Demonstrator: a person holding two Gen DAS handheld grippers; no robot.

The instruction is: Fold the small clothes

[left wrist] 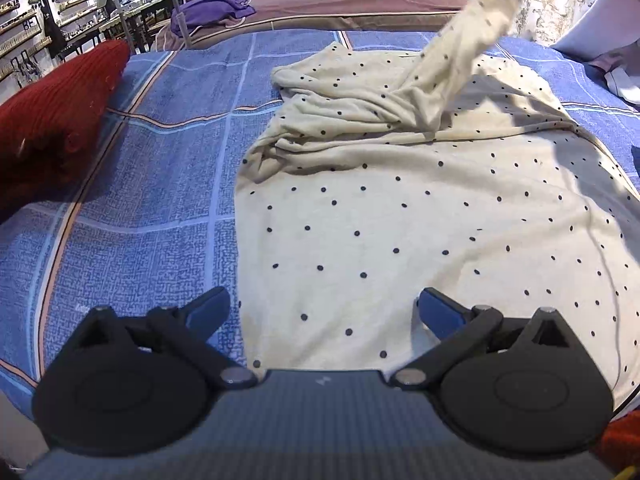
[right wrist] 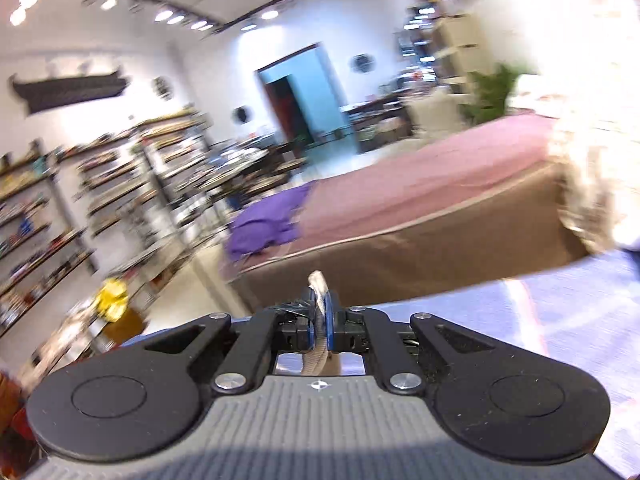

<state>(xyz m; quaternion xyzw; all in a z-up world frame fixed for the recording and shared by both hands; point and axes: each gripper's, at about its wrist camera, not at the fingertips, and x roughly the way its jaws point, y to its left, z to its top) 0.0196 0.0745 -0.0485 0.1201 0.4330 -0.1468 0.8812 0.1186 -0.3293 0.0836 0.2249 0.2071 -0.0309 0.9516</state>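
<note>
A cream shirt with dark dots (left wrist: 400, 216) lies spread on a blue checked bed cover (left wrist: 152, 184). The left gripper (left wrist: 324, 306) hangs low over the near edge of the shirt. Its two blue-tipped fingers (left wrist: 208, 308) are wide apart, with nothing between them. The near hem of the shirt lies flat right under the gap between the jaws, and the flat dotted part runs on ahead of them.

Farther ahead of the left jaws the cloth is bunched into folds. From that bunch one long strip, maybe a sleeve (left wrist: 472, 36), rises up and off to the right side, out of the top of the view. It looks blurry.

The right gripper (right wrist: 319, 320) is up in the air, and its view is blurry too. Its jaws are pressed together on a thin bit of the cream cloth (right wrist: 318, 284). A little of the cloth pokes out just past the tips and more hangs down behind them.

To the left of the left jaws sits a red pillow (left wrist: 52, 120). Far ahead is a pink bed (right wrist: 420, 172) with a purple cloth (right wrist: 268, 220) on it. Shelves (right wrist: 60, 216) stand off to the left of the right jaws.
</note>
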